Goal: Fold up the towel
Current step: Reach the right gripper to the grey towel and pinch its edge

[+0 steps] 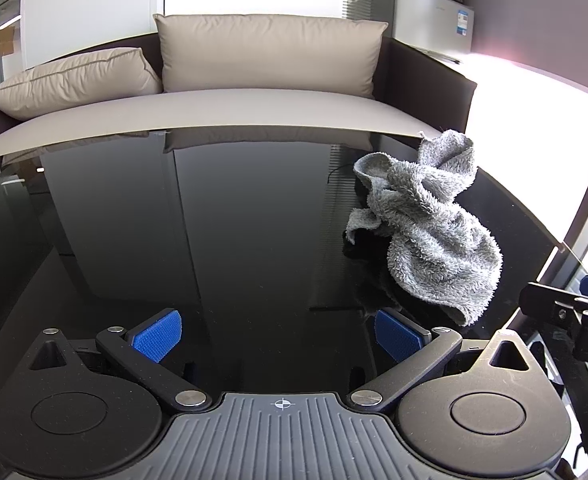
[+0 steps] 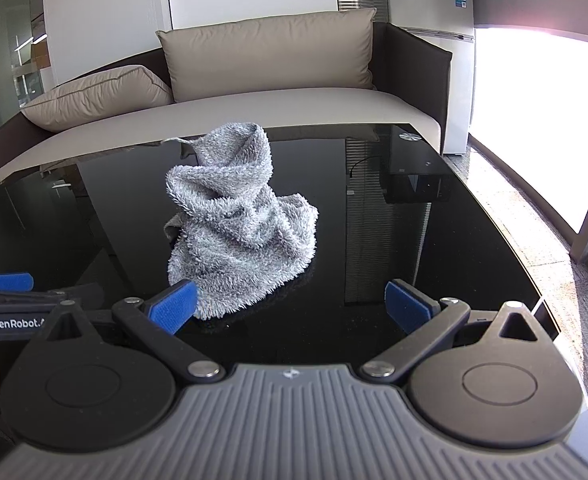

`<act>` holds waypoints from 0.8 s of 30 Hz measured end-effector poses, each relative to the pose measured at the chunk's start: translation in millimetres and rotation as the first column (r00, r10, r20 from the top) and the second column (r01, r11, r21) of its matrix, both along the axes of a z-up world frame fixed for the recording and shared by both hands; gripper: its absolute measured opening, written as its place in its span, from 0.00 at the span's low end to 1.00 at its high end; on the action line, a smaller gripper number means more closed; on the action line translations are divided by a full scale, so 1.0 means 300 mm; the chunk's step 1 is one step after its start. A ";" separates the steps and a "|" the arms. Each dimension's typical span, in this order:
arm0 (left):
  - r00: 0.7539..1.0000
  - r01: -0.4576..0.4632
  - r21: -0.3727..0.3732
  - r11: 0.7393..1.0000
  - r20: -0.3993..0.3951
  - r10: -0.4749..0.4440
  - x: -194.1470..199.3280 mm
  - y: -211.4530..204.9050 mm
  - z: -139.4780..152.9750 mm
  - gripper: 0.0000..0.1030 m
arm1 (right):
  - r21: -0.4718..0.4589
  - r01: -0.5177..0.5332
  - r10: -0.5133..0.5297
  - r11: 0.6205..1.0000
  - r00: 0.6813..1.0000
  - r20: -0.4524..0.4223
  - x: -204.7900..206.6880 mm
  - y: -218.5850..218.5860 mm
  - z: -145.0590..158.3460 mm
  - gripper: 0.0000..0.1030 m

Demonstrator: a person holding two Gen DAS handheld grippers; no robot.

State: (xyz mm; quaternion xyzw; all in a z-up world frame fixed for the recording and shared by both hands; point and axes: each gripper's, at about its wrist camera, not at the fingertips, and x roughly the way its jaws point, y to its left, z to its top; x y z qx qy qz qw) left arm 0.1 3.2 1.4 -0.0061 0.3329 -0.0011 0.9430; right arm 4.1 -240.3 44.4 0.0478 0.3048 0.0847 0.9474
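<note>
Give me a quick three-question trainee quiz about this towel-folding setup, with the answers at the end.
1. True or false: the towel lies flat and folded on the black table.
2. Which claw has the towel more directly ahead: A left claw, B right claw?
3. Fill in: both claws are ____ and hold nothing.

Key: 1 false, it sits in a crumpled heap; 2 B; 3 open.

Fluffy grey cloth towel (image 2: 242, 224), glossy black glass table (image 2: 433, 248), matt leather-look cushions (image 2: 270, 56)

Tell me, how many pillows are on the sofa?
2. One pillow lies at the left end of the sofa; the other pillow stands against its back. More may be hidden.
</note>
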 end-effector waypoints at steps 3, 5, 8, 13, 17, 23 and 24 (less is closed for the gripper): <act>1.000 -0.003 -0.021 1.000 -0.002 0.003 0.003 0.012 0.003 0.99 | 0.016 -0.010 0.010 1.000 1.000 0.022 0.022 -0.007 0.018 0.99; 1.000 0.003 -0.033 0.999 -0.007 -0.003 0.008 0.015 0.005 0.99 | 0.028 -0.014 0.013 1.000 0.999 0.034 0.043 -0.010 0.028 0.99; 1.000 0.017 -0.038 0.999 -0.008 -0.017 0.014 0.016 0.009 0.99 | 0.046 -0.016 0.014 0.999 0.999 0.038 0.070 -0.012 0.035 0.99; 0.999 0.046 -0.034 0.998 -0.011 -0.047 0.028 0.015 0.016 0.99 | 0.065 -0.029 0.026 0.997 0.999 0.047 0.118 -0.004 0.048 0.99; 0.998 0.055 -0.046 0.997 -0.035 -0.057 0.051 0.026 0.013 0.99 | 0.058 -0.043 0.038 0.997 0.996 0.077 0.165 0.012 0.080 0.99; 0.998 0.046 -0.070 0.996 -0.044 -0.049 0.065 0.050 0.010 0.99 | 0.009 -0.086 0.084 0.996 0.988 0.126 0.253 0.053 0.122 0.99; 0.998 0.044 -0.072 0.996 -0.044 -0.047 0.066 0.053 0.010 0.99 | -0.006 -0.090 0.090 0.996 0.987 0.134 0.267 0.060 0.127 0.99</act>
